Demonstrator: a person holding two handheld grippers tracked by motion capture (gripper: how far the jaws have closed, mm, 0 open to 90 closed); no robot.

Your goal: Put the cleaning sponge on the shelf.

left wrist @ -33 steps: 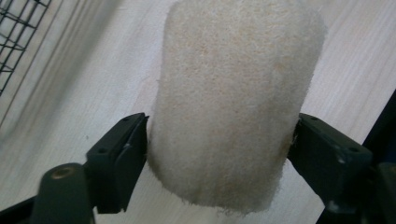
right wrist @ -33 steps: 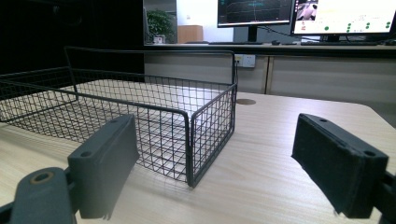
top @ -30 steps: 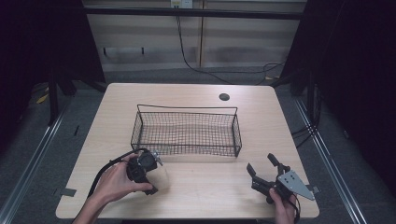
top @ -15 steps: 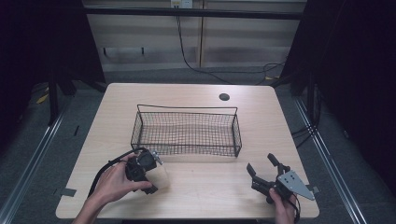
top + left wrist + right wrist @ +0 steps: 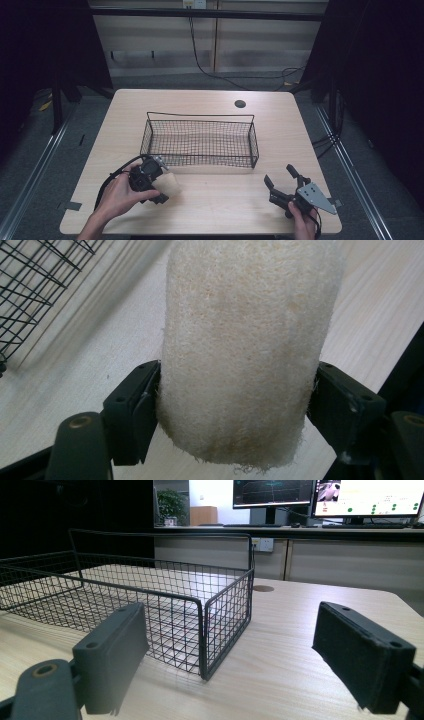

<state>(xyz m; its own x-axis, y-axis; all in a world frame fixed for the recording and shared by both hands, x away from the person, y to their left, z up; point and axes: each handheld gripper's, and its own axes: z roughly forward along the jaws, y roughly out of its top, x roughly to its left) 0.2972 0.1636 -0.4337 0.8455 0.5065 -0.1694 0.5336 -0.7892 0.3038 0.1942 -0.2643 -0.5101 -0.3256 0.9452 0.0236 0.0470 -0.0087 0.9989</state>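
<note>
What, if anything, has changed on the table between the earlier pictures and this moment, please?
Nothing has visibly changed. The left tool stays shut on the loofah sponge in front of the wire basket, with no visible shift. The right tool remains open and holding nothing near the table's front right, and the basket has not moved.

The basket (image 5: 200,141) stands mid-bench (image 5: 210,210). The left hand-held gripper (image 5: 159,186) lies just before the basket's front-left corner, with the sponge (image 5: 169,184) between its jaws. The right hand-held gripper (image 5: 281,183) sits near the bench's front-right corner, well apart from the basket, jaws spread.
</note>
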